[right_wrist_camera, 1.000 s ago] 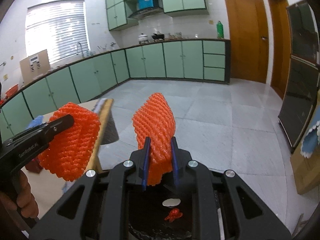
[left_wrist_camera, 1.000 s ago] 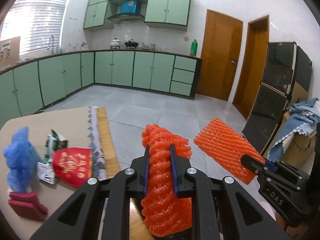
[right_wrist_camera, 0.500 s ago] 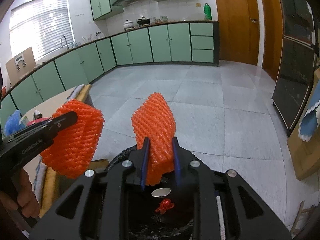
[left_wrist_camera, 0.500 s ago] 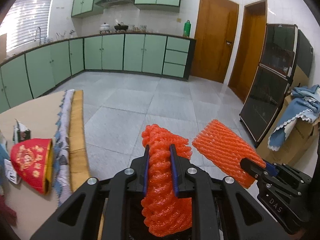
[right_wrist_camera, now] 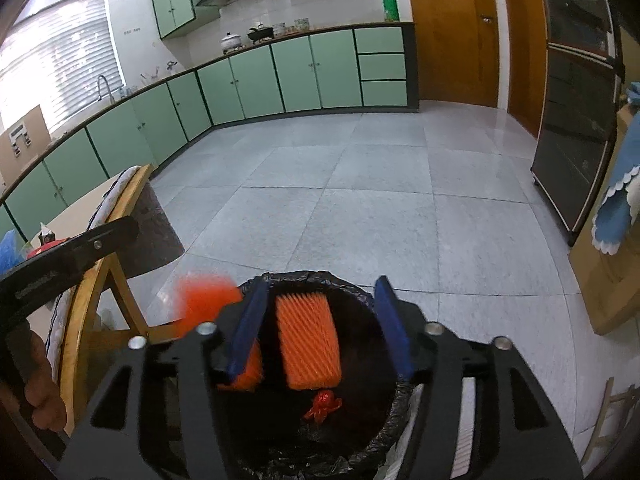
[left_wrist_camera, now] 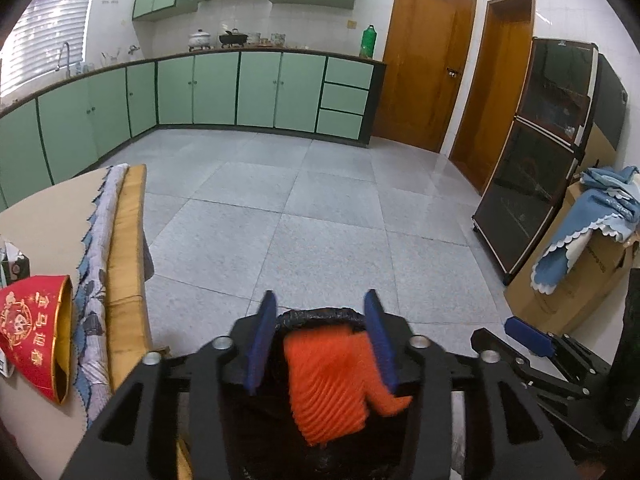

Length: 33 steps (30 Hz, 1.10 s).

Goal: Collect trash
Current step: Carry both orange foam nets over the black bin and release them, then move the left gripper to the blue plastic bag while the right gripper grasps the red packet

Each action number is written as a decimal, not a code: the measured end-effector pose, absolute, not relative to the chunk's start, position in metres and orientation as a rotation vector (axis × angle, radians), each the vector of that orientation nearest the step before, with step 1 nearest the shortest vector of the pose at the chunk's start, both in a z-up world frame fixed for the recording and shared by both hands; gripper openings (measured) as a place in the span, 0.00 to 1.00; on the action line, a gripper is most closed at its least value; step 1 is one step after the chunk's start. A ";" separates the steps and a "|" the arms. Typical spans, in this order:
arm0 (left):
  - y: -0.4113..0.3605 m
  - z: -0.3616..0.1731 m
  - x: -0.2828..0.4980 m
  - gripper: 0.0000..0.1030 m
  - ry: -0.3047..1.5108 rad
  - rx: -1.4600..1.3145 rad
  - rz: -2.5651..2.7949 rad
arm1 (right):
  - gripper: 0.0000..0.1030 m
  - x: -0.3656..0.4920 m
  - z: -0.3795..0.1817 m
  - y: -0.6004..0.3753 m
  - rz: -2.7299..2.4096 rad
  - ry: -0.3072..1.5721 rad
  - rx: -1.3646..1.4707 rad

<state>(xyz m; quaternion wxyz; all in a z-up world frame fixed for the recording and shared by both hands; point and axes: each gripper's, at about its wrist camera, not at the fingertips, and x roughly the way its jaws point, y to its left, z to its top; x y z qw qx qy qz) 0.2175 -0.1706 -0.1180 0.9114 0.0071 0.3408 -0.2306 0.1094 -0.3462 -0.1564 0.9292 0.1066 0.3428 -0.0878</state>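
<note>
While both sets of jaws are opening over the bin, note these:

Left fingers: your left gripper (left_wrist_camera: 320, 340) stands about half open and is opening; its blue pads grip nothing. An orange ribbed foam fruit-net sleeve (left_wrist_camera: 328, 384) shows between and just beyond the pads, motion-blurred, apparently loose and falling.

Right fingers: your right gripper (right_wrist_camera: 320, 324) is likewise about half open and opening, holding nothing. A second orange foam net sleeve (right_wrist_camera: 308, 340) sits between its pads without touching either, over the bin mouth.

Blurred piece: in the right wrist view an orange smear (right_wrist_camera: 204, 300) shows left of the right fingers, under the left gripper; likely the left sleeve dropping. Can't tell if it clears the rim.

Handling: judged very light, soft, springy and crushable, not fragile, not slippery. Drifts when released. If one misses, pinch it across the middle of the mesh; the pads will squash it flat.

Container: round bin lined with a black plastic bag (right_wrist_camera: 360, 292), directly below and ahead of both finger pairs.

Contents: a small crumpled red scrap (right_wrist_camera: 322, 406) lies on the dark bottom; the rest is too dark to tell.

Leftover trash: a red and gold paper cup lying on its side (left_wrist_camera: 36, 332) rests on the table far left of the left fingers.
</note>
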 end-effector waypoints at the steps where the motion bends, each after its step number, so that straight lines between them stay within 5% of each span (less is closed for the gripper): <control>1: -0.170 -0.118 0.217 0.53 0.700 0.012 -0.475 | 0.62 0.108 -0.155 -0.346 -0.190 0.694 0.218; 6: -0.158 -0.106 0.214 0.58 0.672 0.001 -0.461 | 0.88 0.102 -0.147 -0.349 -0.248 0.642 0.221; 14: -0.122 -0.070 0.195 0.72 0.551 0.015 -0.374 | 0.93 0.094 -0.125 -0.334 -0.220 0.583 0.220; 33: 0.034 -0.026 0.150 0.75 0.377 0.027 0.008 | 0.95 0.122 -0.080 -0.206 0.024 0.494 0.136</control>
